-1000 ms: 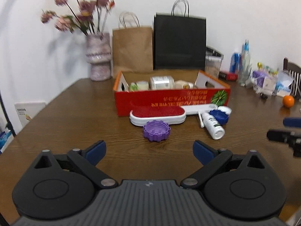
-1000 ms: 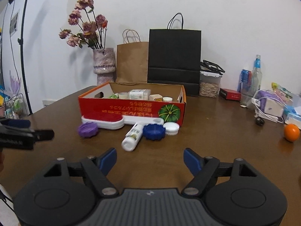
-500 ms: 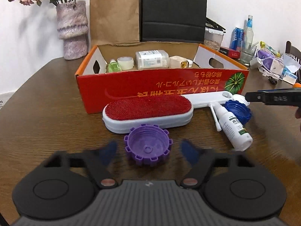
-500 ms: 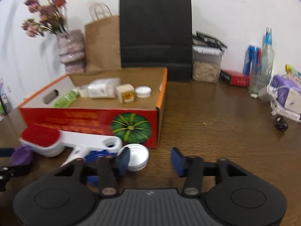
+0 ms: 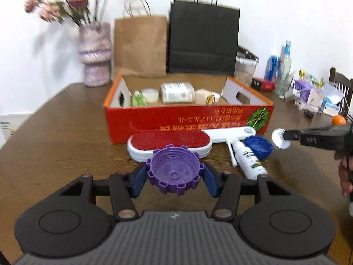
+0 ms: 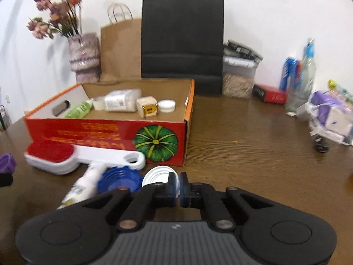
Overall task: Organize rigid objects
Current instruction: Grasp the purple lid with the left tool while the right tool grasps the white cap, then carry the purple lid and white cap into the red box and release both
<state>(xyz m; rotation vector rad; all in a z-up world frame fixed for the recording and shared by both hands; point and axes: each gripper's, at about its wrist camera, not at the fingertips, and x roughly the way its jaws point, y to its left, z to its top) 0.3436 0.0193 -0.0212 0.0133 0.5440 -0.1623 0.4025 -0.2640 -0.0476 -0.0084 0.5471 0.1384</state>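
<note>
On the brown table [image 5: 66, 132] before the red box [image 5: 187, 119], both claws stood wide and empty a second ago. Now the left claw [image 5: 174, 177] clamps the purple cap [image 5: 174, 172], and the right claw [image 6: 177, 186] has pinched shut on the white lid's [image 6: 157, 175] rim. Motion blur smears the box's contents; the spray bottle [image 6: 81, 187] is partly hidden.

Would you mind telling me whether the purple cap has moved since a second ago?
Yes. The purple cap sat on the table clear of the lint brush; now it overlaps the brush, raised between the left gripper's jaws.
</note>
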